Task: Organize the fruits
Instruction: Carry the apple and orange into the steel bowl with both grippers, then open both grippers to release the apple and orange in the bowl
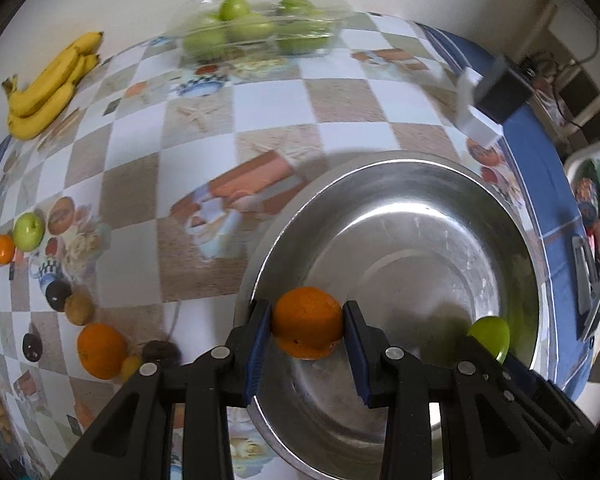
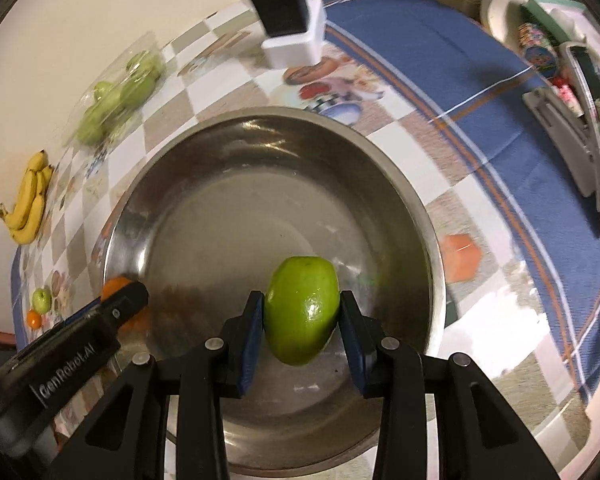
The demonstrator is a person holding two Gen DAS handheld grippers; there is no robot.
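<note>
Both fruits are hanging over the steel bowl (image 2: 383,184) right now, and the trouble I am watching for is a bad landing: the bowl is empty and slick, so a fruit let go from this height could be bouncing or rolling around hard, and if both go at once they may be knocking into each other. The orange (image 1: 307,322) is sitting close to the bowl's near-left rim in the left wrist view, so a release there might be catching the edge and sending it out onto the checked tablecloth (image 1: 148,152).

The left gripper (image 1: 307,330) is clamped snugly on the orange, its blue pads pressing both sides, jaws only partly apart. The right gripper (image 2: 301,316) is holding a green apple (image 2: 301,310) the same way, low centre of its own view, over the middle of the bowl (the apple is looking squeezed lengthwise, so it could be twisting out as the pads part).

Both tools are pointing steeply down into the bowl, side by side; the left one is showing at the lower left of the right wrist view.

More fruit is waiting on the table: bananas (image 1: 50,88) at upper left, a bag of green apples (image 1: 256,26) at top, another orange (image 1: 101,350) at lower left.
</note>
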